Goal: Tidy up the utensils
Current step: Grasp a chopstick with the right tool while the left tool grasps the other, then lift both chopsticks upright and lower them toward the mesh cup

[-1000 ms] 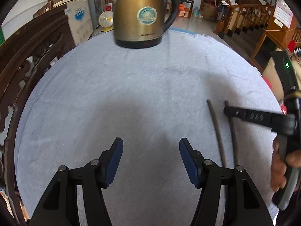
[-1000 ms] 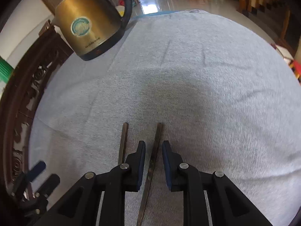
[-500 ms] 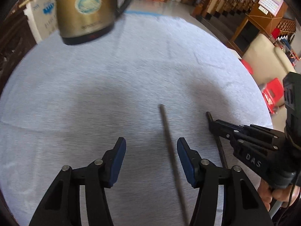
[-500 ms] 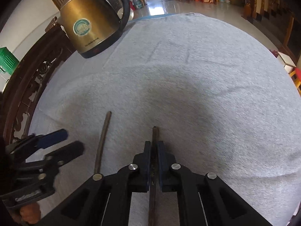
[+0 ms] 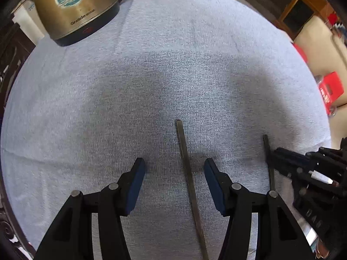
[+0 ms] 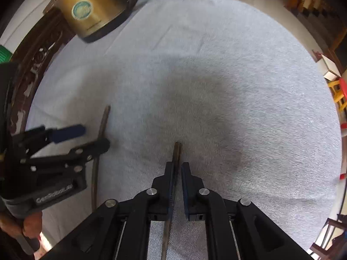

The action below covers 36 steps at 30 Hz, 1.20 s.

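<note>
Two dark brown chopsticks lie on the grey cloth [image 5: 173,75]. My left gripper [image 5: 174,169] is open and straddles the left chopstick [image 5: 186,164], which lies between its blue pads without touching them; it shows in the right wrist view too [image 6: 100,127]. My right gripper [image 6: 177,169] is shut on the right chopstick [image 6: 176,151], whose tip sticks out past the fingers. In the left wrist view that right chopstick [image 5: 267,151] runs under the right gripper [image 5: 279,153].
A brass electric kettle [image 5: 73,8] stands at the far left of the round table, also in the right wrist view [image 6: 95,4]. A carved dark wooden chair back [image 6: 32,69] borders the table's left edge. Red stools [image 5: 329,88] stand off to the right.
My left gripper moved right until the left chopstick lay between its open fingers. My right gripper closed on the right chopstick.
</note>
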Available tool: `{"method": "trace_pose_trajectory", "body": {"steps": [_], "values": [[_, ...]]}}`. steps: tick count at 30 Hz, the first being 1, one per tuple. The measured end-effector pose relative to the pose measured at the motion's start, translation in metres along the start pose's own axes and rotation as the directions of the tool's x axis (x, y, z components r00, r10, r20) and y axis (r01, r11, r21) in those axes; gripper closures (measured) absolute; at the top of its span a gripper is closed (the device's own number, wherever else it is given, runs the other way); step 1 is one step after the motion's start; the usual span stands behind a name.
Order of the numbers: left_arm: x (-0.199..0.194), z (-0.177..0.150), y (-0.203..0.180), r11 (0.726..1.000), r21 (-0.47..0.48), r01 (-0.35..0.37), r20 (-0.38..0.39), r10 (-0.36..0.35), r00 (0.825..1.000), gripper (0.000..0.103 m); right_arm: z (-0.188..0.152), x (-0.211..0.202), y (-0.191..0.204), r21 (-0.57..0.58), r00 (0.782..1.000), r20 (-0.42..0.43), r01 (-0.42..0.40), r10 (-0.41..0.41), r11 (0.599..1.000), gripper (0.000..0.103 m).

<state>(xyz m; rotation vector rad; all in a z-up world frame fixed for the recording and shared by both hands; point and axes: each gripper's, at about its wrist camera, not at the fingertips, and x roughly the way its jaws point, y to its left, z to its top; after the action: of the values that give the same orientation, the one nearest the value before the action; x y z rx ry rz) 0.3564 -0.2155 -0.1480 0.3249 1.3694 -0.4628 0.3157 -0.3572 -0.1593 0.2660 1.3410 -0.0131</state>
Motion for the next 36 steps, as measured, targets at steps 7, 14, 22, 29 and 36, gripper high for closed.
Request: {"method": "trace_pose_trajectory", "body": {"steps": [7, 14, 22, 29, 36], "values": [[0.000, 0.007, -0.006, 0.999, 0.033, -0.039, 0.047, 0.038, 0.998, 0.066, -0.005, 0.001, 0.006, -0.019, 0.998, 0.048, 0.038, -0.037, 0.999, 0.088], [-0.005, -0.003, 0.008, 1.000, 0.003, -0.004, 0.060, 0.004, 0.998, 0.097, -0.010, 0.000, 0.010, -0.025, 0.994, 0.092, 0.059, -0.057, 0.998, 0.096], [-0.034, -0.050, 0.047, 0.995, -0.096, 0.017, 0.136, -0.004, 0.991, 0.098, -0.034, -0.034, -0.005, 0.039, 0.979, 0.205, -0.024, 0.015, 0.999, 0.096], [-0.095, -0.111, 0.088, 0.978, -0.207, 0.022, 0.303, 0.042, 0.952, 0.098, -0.079, -0.089, -0.012, 0.065, 0.933, 0.359, -0.063, 0.035, 0.996, 0.096], [-0.149, -0.182, 0.101, 0.959, -0.280, 0.031, 0.434, 0.098, 0.896, 0.098, -0.133, -0.143, -0.011, 0.098, 0.849, 0.529, -0.074, 0.011, 0.992, 0.096]]}}
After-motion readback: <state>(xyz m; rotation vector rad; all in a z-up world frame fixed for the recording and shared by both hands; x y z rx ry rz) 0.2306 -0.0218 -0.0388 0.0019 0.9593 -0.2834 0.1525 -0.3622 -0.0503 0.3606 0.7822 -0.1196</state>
